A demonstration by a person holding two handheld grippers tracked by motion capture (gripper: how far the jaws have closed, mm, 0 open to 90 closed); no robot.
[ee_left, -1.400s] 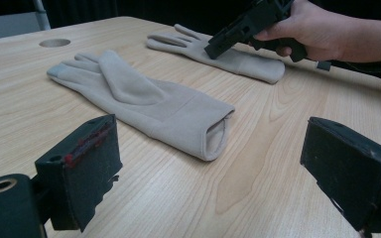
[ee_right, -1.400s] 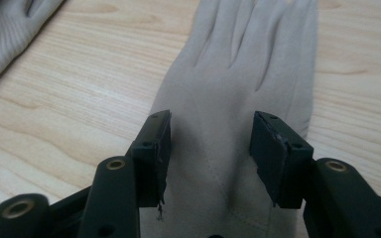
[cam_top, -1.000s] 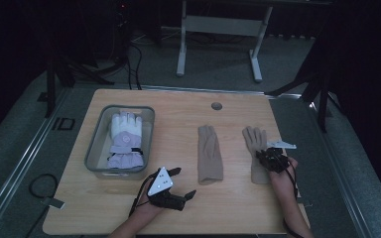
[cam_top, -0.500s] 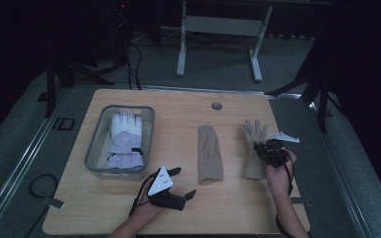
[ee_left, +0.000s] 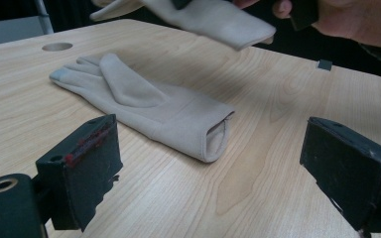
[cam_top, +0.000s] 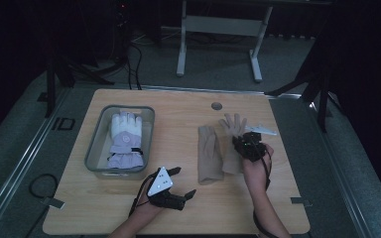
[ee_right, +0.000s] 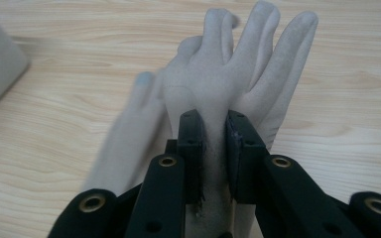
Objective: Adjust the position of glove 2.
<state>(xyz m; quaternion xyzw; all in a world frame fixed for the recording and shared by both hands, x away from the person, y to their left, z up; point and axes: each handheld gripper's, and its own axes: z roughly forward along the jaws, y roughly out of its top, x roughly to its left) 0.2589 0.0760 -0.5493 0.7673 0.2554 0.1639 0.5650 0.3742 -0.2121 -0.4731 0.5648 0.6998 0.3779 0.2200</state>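
The right hand-held gripper (ee_right: 213, 144) has its two black jaws squeezed tight on a beige glove (ee_right: 238, 74). It pinches the glove in the middle, near the palm, and the cloth bunches up between the pads. Seen from the left gripper, this glove hangs in the air above the tabletop (ee_left: 287, 99). Its cuff droops down, so it looks soft and floppy, and probably very light.

A second beige glove (ee_left: 149, 106) lies flat on the wood, just beside the lifted one. Its open cuff points at the left hand-held gripper (ee_left: 218, 168). That gripper has its jaws wide apart and holds nothing. It rests low near the front edge of the tabletop.

These gloves will likely bend and fold any way you pull them. They will not break. A pinch on one thin finger could let the glove swing or slip out. A good spot to grab is the palm or the thick cuff.

Off to the left, a clear bin (cam_top: 95, 148) holds a white and purple glove (cam_top: 124, 140).
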